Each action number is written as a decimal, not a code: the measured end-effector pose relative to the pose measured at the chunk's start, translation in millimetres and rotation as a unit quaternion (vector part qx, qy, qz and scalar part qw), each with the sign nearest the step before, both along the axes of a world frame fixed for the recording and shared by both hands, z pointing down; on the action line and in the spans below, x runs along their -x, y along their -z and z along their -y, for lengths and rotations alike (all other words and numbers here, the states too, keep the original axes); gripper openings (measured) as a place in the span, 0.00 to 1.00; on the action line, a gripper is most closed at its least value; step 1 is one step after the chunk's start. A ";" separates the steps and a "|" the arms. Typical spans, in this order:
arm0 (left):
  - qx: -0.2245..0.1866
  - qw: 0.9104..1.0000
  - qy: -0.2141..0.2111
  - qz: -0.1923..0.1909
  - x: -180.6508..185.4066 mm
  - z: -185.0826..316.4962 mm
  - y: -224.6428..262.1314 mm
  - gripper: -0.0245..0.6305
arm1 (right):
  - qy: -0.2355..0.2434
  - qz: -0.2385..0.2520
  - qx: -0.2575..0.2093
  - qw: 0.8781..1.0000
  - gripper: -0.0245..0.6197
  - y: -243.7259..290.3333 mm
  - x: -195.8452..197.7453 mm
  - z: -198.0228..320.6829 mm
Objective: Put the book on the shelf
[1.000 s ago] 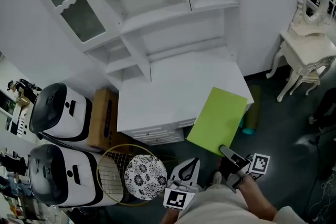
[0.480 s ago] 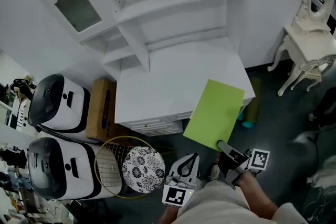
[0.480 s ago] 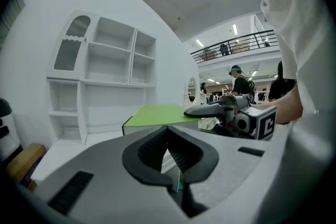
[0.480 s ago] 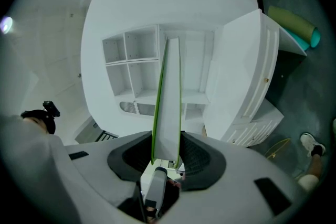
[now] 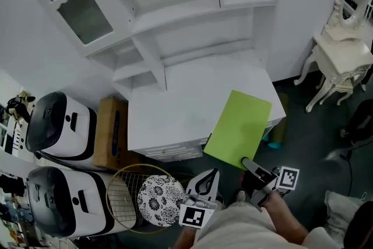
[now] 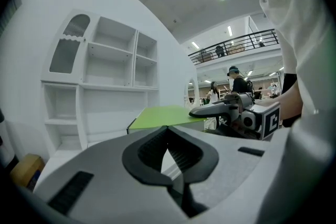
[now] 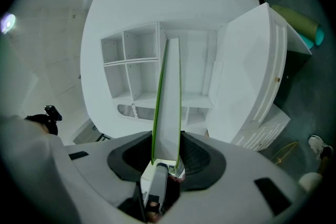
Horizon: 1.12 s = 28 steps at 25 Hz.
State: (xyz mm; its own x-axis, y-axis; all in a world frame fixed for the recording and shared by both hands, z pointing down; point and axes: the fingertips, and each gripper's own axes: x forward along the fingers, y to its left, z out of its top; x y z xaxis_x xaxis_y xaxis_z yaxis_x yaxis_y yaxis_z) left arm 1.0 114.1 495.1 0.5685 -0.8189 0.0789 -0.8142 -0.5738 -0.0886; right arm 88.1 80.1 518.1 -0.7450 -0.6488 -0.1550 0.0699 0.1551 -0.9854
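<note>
A thin lime-green book [image 5: 239,128] hangs flat over the front right corner of the white desk [image 5: 175,102]. My right gripper [image 5: 252,167] is shut on its near edge. In the right gripper view the book [image 7: 168,97] stands edge-on between the pads of that gripper [image 7: 167,152] and points at the white shelf unit [image 7: 136,65]. The shelf unit [image 5: 175,3] rises behind the desk with open compartments. My left gripper [image 5: 204,183] is low and left of the book, jaws together and holding nothing. The left gripper view shows this gripper [image 6: 168,131] with the book [image 6: 160,115] beyond it.
Two white and black machines [image 5: 58,125] [image 5: 64,201] stand at the left beside a cardboard box [image 5: 113,131]. A racket [image 5: 125,195] and a patterned disc [image 5: 160,198] lie in front of the desk. A white dressing table [image 5: 341,49] stands at the right, a green roll [image 5: 280,125] beside the desk.
The head view has shifted slightly. The book stays in the right gripper over the desk's front right corner, barely moved. The left gripper has not moved.
</note>
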 end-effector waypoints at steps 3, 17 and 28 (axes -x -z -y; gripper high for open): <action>-0.002 1.000 -0.004 -0.004 15.4 13.9 1.0 0.04 | -0.004 0.003 0.001 1.000 0.28 1.3 15.8 12.6; 0.010 1.000 -0.022 -0.013 80.7 55.8 -9.3 0.04 | -0.023 0.011 0.000 1.000 0.28 1.3 73.1 52.4; 0.017 1.000 -0.023 -0.006 86.2 90.9 -13.2 0.04 | -0.011 0.014 0.004 1.000 0.28 1.1 84.0 89.4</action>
